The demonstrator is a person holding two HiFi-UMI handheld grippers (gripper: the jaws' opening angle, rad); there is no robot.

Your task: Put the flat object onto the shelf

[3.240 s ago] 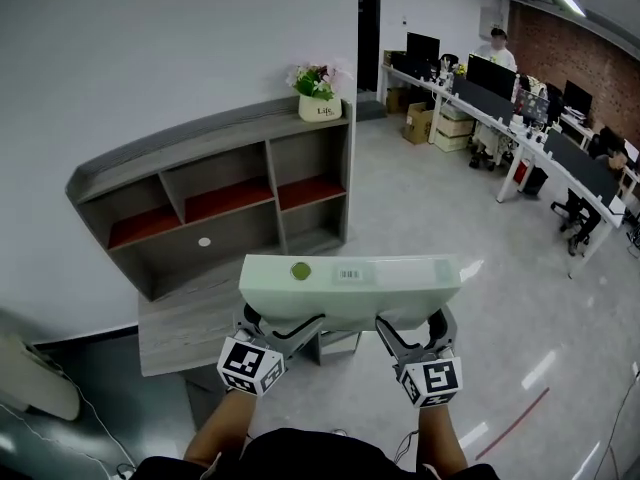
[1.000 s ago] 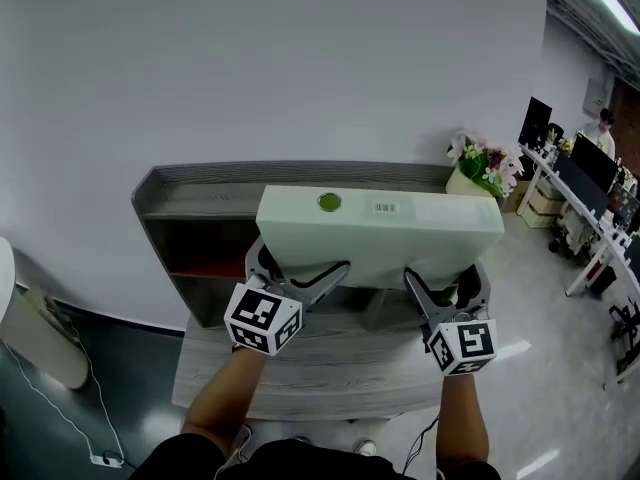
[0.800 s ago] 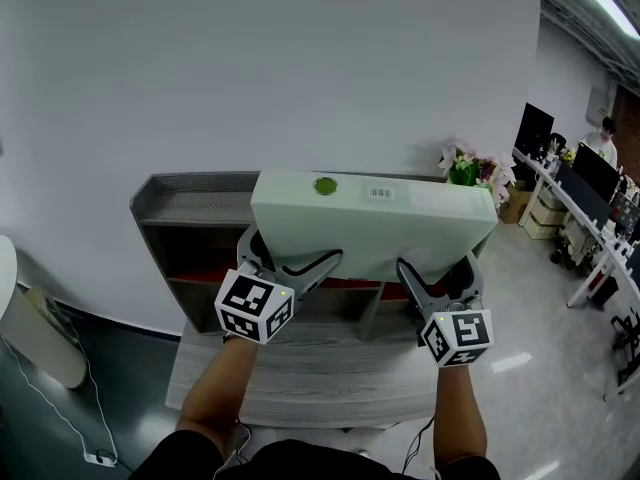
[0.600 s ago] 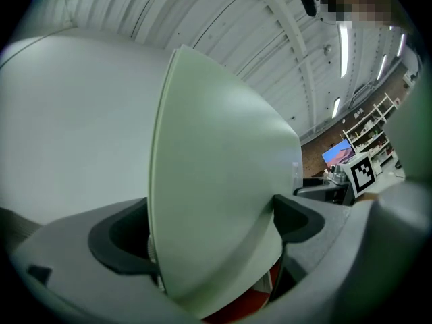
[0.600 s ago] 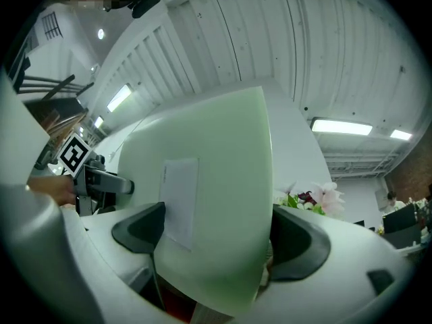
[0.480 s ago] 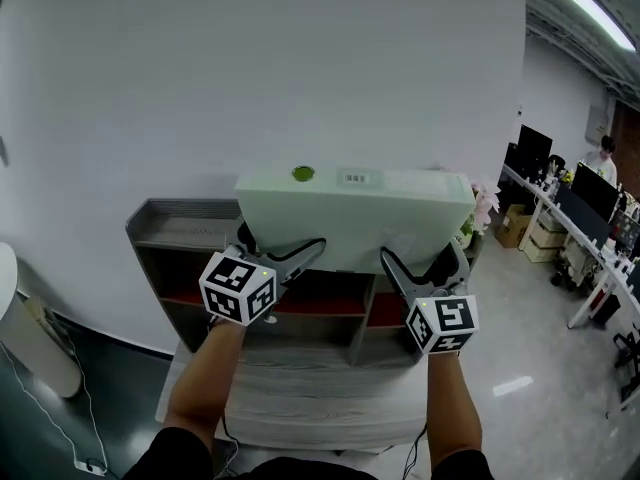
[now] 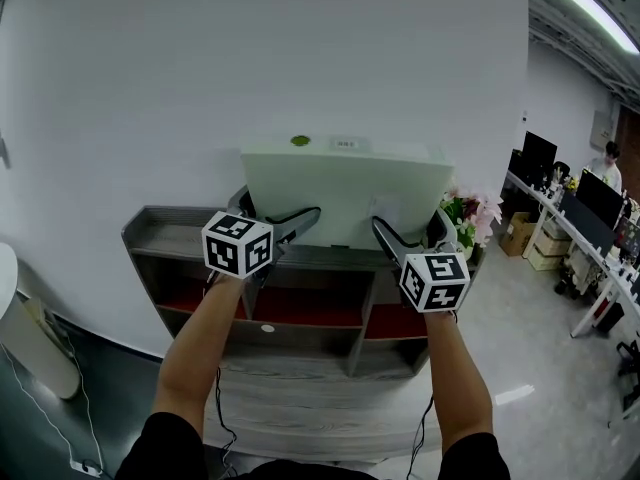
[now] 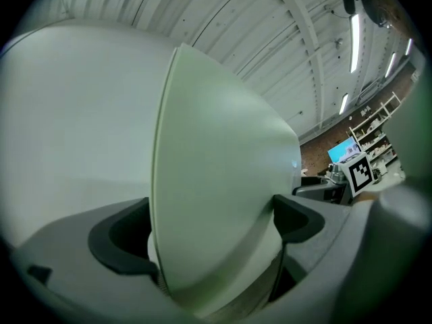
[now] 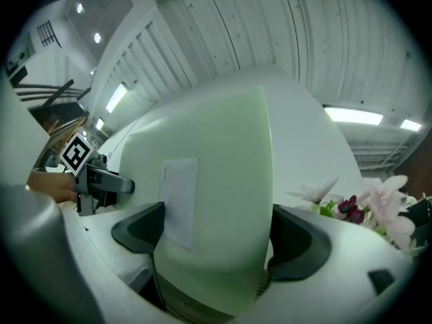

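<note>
A flat pale green box (image 7: pixel 345 193) stands on edge, its lower edge just above the top board of the grey shelf (image 7: pixel 165 233), close to the white wall. My left gripper (image 7: pixel 285 220) is shut on its lower left part and my right gripper (image 7: pixel 400 232) on its lower right part. In the left gripper view the box (image 8: pixel 216 181) fills the gap between the jaws of the left gripper (image 8: pixel 209 248). In the right gripper view the box (image 9: pixel 223 181), with a white label (image 9: pixel 179 201), sits clamped in the right gripper (image 9: pixel 216 238).
The shelf has red-lined compartments (image 7: pixel 300 308) below its top board. A pot of flowers (image 7: pixel 470 213) stands at the right end of the top. Desks with monitors (image 7: pixel 585 208) and a person lie far right. A white object (image 7: pixel 20 328) stands at the left.
Both grippers have carried the box up and forward towards the wall, from in front of the shelf to above its top board. The box now stands more upright.
</note>
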